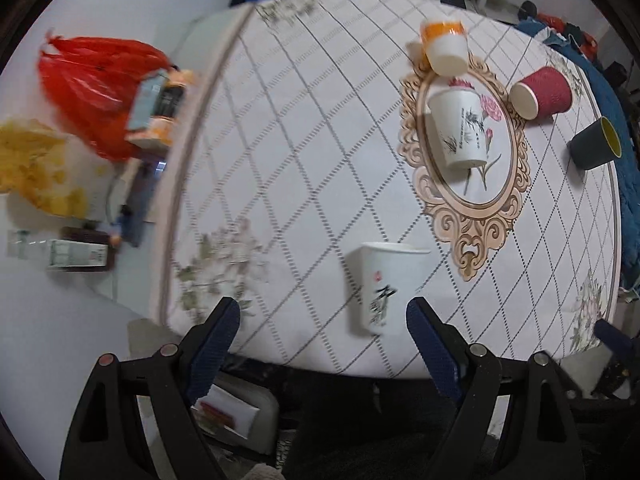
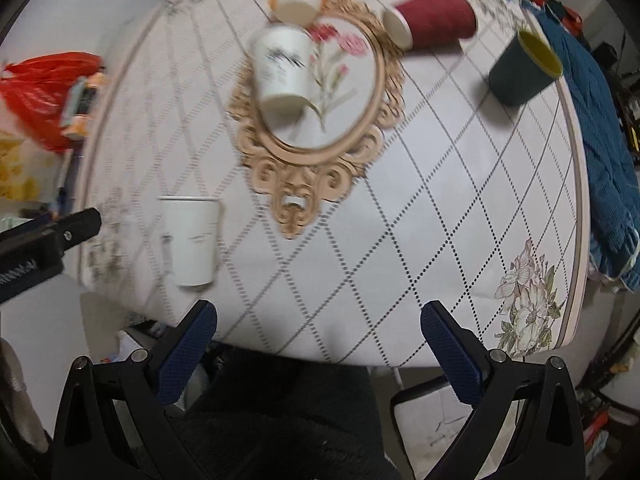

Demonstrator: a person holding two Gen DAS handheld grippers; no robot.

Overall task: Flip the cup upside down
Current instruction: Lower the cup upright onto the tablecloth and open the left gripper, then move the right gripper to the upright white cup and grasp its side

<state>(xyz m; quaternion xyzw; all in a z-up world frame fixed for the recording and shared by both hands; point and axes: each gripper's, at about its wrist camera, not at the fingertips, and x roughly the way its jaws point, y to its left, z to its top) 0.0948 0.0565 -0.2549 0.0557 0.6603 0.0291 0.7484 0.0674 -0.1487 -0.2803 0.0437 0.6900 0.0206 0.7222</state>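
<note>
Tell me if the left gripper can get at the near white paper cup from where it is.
Probably yes. The left gripper is open, and the white paper cup stands upright near the table edge, just ahead, toward its right finger. Nothing lies between them; the other cups sit farther back.

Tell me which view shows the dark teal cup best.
The right wrist view: the dark teal cup appears large there, with its yellow inside visible, though slightly blurred. The left wrist view shows it smaller, near the table's right edge.
</note>
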